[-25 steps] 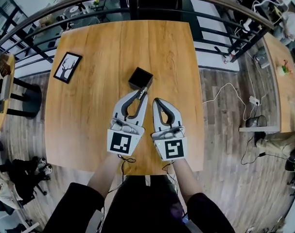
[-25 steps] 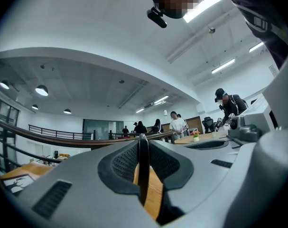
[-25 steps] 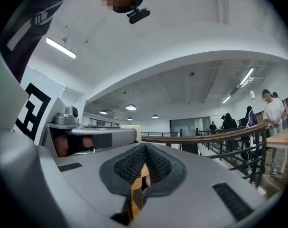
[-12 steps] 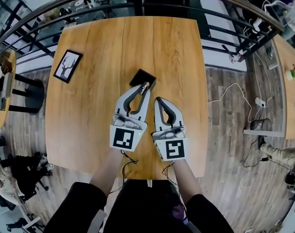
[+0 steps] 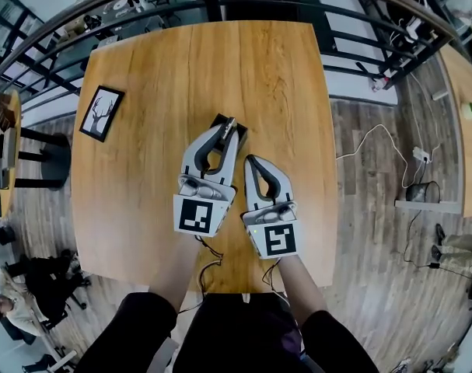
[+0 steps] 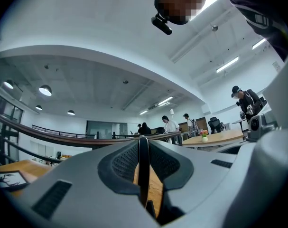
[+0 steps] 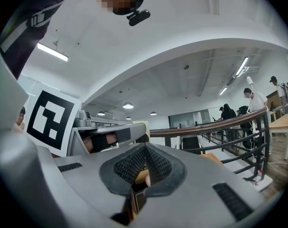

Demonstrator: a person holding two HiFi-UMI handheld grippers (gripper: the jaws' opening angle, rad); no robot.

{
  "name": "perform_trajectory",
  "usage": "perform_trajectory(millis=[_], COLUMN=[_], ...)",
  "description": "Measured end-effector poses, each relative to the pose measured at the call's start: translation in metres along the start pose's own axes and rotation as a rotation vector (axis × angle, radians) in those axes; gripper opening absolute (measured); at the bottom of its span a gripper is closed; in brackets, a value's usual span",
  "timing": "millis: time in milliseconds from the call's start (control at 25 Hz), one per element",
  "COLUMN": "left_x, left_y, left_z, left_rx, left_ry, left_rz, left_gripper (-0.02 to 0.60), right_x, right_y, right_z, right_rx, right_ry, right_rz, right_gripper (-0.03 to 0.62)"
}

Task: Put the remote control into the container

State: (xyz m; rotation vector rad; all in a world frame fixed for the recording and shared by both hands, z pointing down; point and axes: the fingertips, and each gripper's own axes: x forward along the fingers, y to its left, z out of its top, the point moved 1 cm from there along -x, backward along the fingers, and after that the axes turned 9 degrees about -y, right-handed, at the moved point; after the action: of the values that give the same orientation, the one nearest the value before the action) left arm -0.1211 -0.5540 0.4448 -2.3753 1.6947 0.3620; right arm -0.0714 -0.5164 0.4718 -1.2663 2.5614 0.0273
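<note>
My left gripper (image 5: 226,133) reaches forward, jaws pinching the thin remote control (image 6: 143,165). My right gripper (image 5: 249,162) sits just beside it, slightly farther back, jaws together with nothing between them.

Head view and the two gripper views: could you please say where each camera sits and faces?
Head view: on the person's head, looking steeply down at the table; arms, left hand-held gripper and right hand-held gripper show.
Left gripper view: on the left hand-held gripper, looking along jaws closed on the remote control, tilted upward; a sleeve shows.
Right gripper view: on the right one, looking up along shut jaws; the left marker cube shows.
Shared: both gripper views catch the railing.
</note>
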Motion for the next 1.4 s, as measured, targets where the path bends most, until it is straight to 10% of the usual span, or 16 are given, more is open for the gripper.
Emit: perform_trajectory(millis=[560, 960, 1400], left_x=[-0.002, -0.018, -0.022], left_y=[0.017, 0.02, 0.009], left_z=[-0.067, -0.116, -0.12], left_rx=[0.005, 0.044, 0.065], left_ry=[0.079, 0.288, 0.299], left_rz=[0.018, 0.023, 0.021], left_gripper=[0.067, 0.067, 0.094], right_x=[0.007, 0.002, -0.007], right_y=[-0.011, -0.011, -0.016], right_z=[-0.025, -0.03, -0.027], right_rx=[-0.001, 0.002, 0.001], right_ry=[0.036, 0.048, 0.049], right_rz=[-0.018, -0.016, -0.027], right_gripper=[0.021, 0.02, 0.021])
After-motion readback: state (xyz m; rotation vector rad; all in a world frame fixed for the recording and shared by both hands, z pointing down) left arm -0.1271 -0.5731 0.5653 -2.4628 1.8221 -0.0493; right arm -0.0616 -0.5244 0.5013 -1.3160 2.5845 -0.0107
